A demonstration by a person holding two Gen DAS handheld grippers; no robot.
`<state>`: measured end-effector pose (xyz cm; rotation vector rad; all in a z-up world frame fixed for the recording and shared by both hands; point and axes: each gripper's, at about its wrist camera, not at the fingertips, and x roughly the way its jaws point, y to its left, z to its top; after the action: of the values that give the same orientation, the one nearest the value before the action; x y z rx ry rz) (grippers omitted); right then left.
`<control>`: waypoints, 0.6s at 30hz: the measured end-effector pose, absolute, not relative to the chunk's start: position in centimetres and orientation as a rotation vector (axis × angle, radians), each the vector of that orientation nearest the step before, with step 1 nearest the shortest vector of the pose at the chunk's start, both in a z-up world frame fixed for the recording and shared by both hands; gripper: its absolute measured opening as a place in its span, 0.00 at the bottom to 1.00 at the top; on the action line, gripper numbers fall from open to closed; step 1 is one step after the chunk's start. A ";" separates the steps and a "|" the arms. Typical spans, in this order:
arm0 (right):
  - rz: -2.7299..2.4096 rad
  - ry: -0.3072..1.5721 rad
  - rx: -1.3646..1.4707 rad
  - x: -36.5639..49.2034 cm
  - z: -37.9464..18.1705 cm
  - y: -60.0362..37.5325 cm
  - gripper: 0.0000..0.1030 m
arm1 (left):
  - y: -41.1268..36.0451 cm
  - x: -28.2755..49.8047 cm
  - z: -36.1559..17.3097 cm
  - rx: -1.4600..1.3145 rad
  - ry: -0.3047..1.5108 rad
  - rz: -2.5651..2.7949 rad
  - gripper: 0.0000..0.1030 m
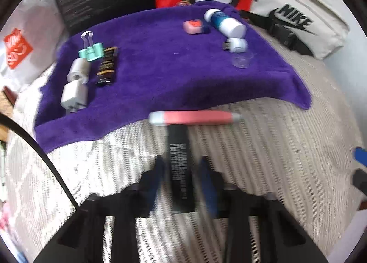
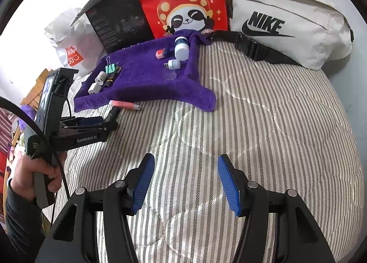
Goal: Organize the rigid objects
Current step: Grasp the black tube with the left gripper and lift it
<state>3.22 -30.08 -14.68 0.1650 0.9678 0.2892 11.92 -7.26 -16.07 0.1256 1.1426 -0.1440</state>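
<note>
Ahead of my right gripper the striped bedcover lies bare up to the purple towel, its near hem drooping. My left view is smeared, so the black tube clenched in my left gripper stays unreadable, its tip just short of the pink pen beside that hem. Left gripper tilts steeply down; right hangs released, holding nothing

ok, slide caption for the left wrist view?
Left gripper shut on a black tube, pink pen ahead at the purple towel edge.
</note>
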 end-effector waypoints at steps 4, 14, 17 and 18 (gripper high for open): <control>0.289 0.983 0.167 3.4 -15.1 -30.0 0.55 | -7.2 12.0 -16.0 0.132 1.141 -0.155 0.21; 0.315 1.021 0.126 4.2 -15.8 -27.8 0.55 | -7.2 11.9 -16.0 0.147 1.110 -0.172 0.21; 0.337 1.018 0.111 4.6 -15.7 -26.6 0.55 | -5.7 11.4 -15.7 0.112 1.112 -0.180 0.20; 0.343 1.013 0.104 4.7 -15.6 -26.2 0.55 | -5.3 11.2 -15.6 0.110 1.108 -0.173 0.20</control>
<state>4.68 -26.24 -15.62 0.1043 1.0128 0.3433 11.18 -5.26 -15.59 0.1099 1.1081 -0.1735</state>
